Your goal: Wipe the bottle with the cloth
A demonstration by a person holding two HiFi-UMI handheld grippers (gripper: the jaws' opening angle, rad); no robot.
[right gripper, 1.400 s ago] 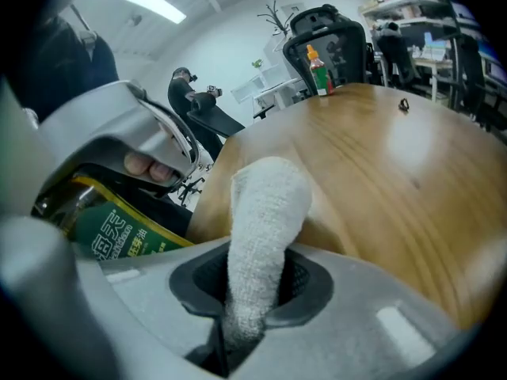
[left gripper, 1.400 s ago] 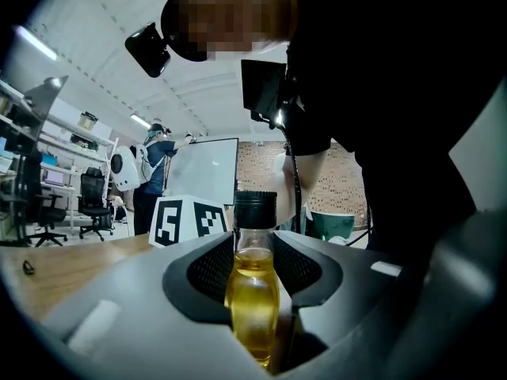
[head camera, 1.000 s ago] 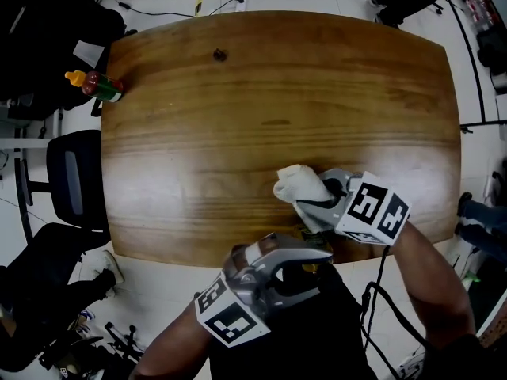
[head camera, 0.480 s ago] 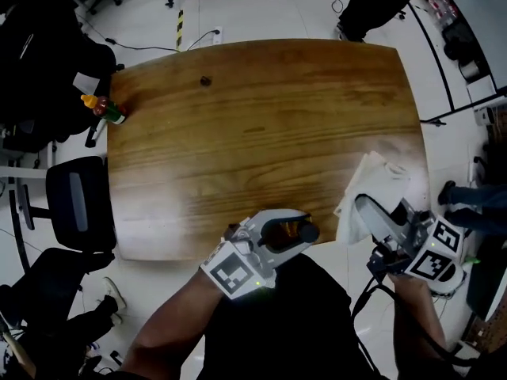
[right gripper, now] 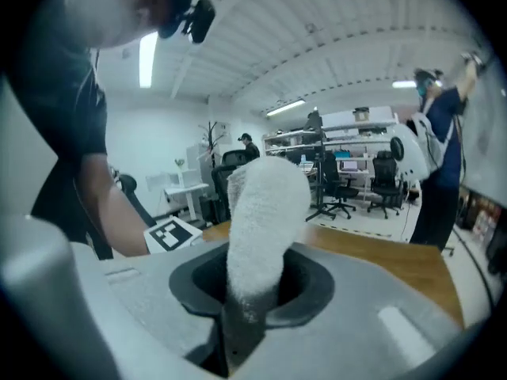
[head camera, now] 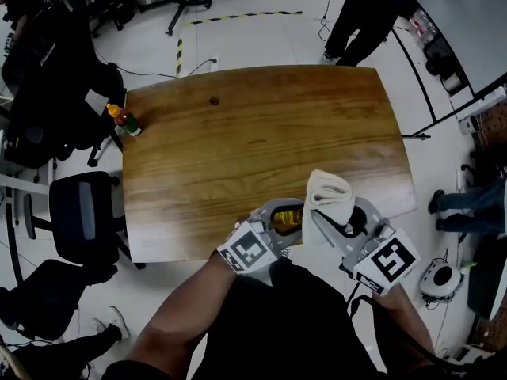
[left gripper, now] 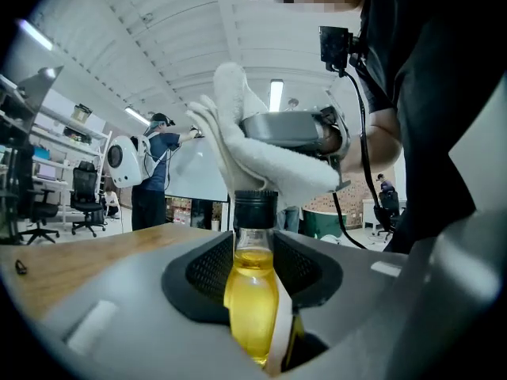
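My left gripper (head camera: 283,222) is shut on a small clear bottle (left gripper: 253,291) of yellow liquid with a black cap, held over the table's near edge. The bottle (head camera: 287,217) shows amber between the jaws in the head view. My right gripper (head camera: 337,218) is shut on a white cloth (head camera: 328,191), which sticks up out of its jaws (right gripper: 261,228). In the left gripper view the cloth (left gripper: 261,153) hangs just above the bottle's cap, touching or almost touching it. The two grippers sit side by side, left of bottle, right of cloth.
The wooden table (head camera: 253,141) stretches away from me. A second bottle with an orange cap (head camera: 125,121) stands at its far left corner. Black office chairs (head camera: 75,216) crowd the left side. A person (head camera: 366,2) stands beyond the far right corner.
My right gripper swung out to the right with the cloth, then came back beside the left gripper. The cloth now hangs over the bottle's cap. The head view pulled back from the table.
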